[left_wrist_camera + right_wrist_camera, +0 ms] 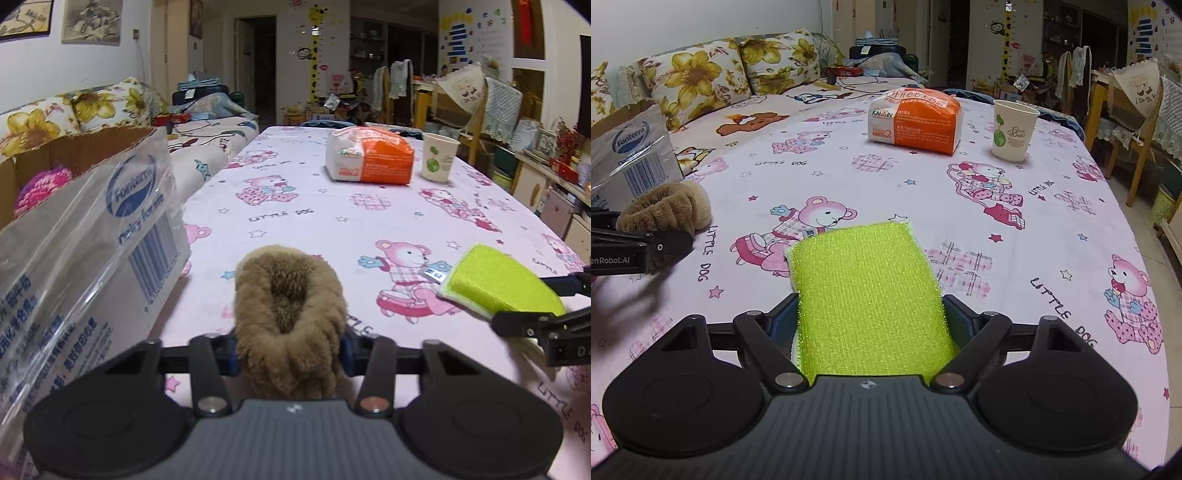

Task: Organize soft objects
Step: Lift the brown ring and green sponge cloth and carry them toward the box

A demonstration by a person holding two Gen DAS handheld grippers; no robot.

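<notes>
Jaws of the left gripper (pixel 290 345) pinch a brown fuzzy scrunchie (pixel 290 325) at the lower centre of the left wrist view, its blue pads pressed into both sides of the fluff. At lower centre of the right wrist view, the right gripper (pixel 870 321) stands spread wide around a lime-green sponge (pixel 866 291) lying flat on the bear-print surface (pixel 1052 236); whether its pads touch the sponge's edges cannot be told.
</notes>
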